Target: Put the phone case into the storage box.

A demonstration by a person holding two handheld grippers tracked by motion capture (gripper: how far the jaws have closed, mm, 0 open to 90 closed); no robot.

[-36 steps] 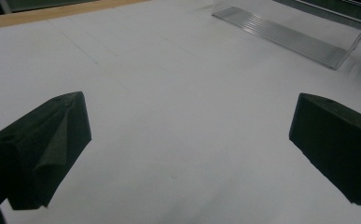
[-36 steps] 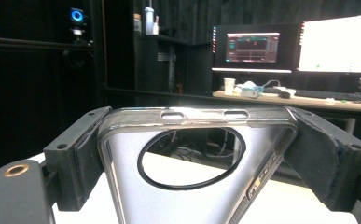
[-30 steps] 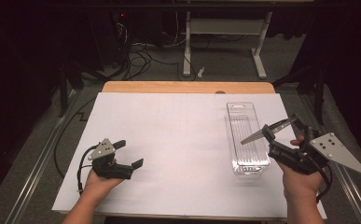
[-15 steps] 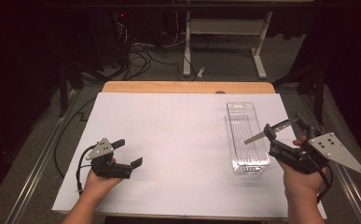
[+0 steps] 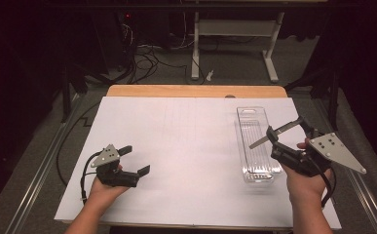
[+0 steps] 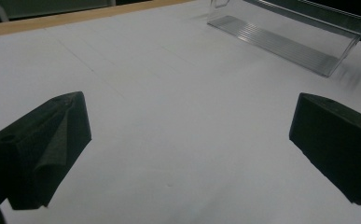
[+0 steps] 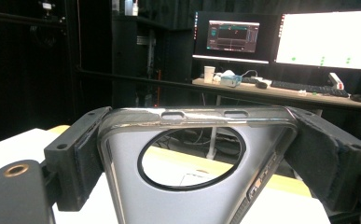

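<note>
Dark workroom, cables on the floor at upper centre of the high view, lit monitors across the top right of the right gripper view.

Table [image 5: 186, 91]: wooden edge along the far side, most of the top under a white sheet [image 5: 191, 146] that fills the middle of the frame.

Clear plastic tray [image 5: 257, 146]: long and narrow, lying flat on the sheet at centre right of the high view, its hang-tab end toward the far edge. In the left gripper view it [image 6: 285, 35] sits at the upper right.

Phone case [image 5: 275, 134]: grey, with a large round camera opening, held above the tray's right side and slanted toward it, not touching so far as can be told. In the right gripper view it [image 7: 187, 205] spans the centre of the frame.

Right gripper [image 5: 287, 138]: lower right of the high view, jaws closed on the case across its width, one pad on each long edge.

Left gripper [image 5: 134, 159]: lower left, resting low over the sheet well apart from the tray, jaws wide, nothing between them.

Handling note, judged: the case seems bound for the tray. Turn its long side parallel to the tray's length, level it, lower it inside the walls before letting go. The light tray may slide; the free left gripper could steady its near end.
</note>
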